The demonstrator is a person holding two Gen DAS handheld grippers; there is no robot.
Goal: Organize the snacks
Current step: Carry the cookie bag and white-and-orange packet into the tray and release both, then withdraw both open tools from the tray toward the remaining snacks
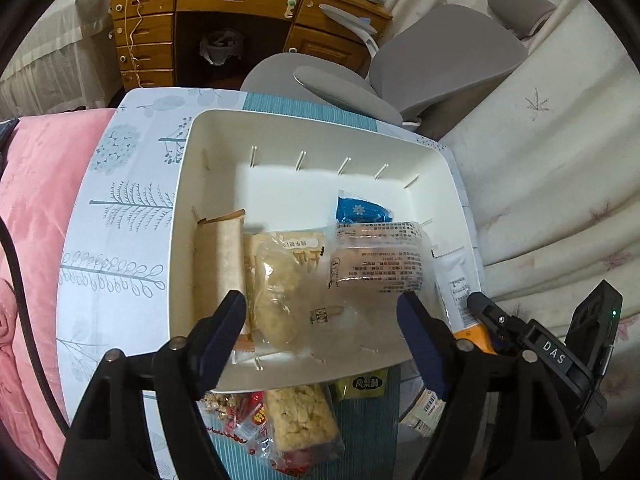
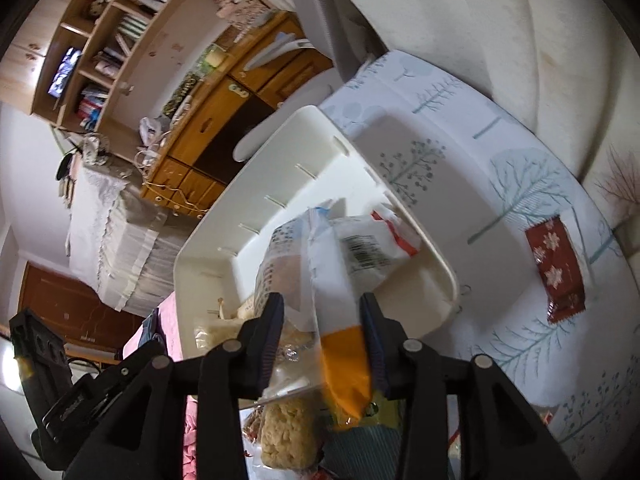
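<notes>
Several wrapped snacks (image 1: 376,256) in white bin (image 1: 312,128)

You have a white bin (image 1: 188,184) of smooth, matt-looking plastic. It sits on a tablecloth (image 1: 120,208) with a smooth, faintly sheened printed surface. Note the clear glossy film on the cracker packet (image 1: 300,420) and on the pale snack packet (image 1: 280,280). The white-and-orange packet (image 2: 344,360) looks like slick plastic foil. The desk (image 1: 240,0) is varnished wood. The pink blanket (image 1: 36,200) is soft cloth. The gripper fingers (image 1: 224,328) are matt black plastic.
</notes>
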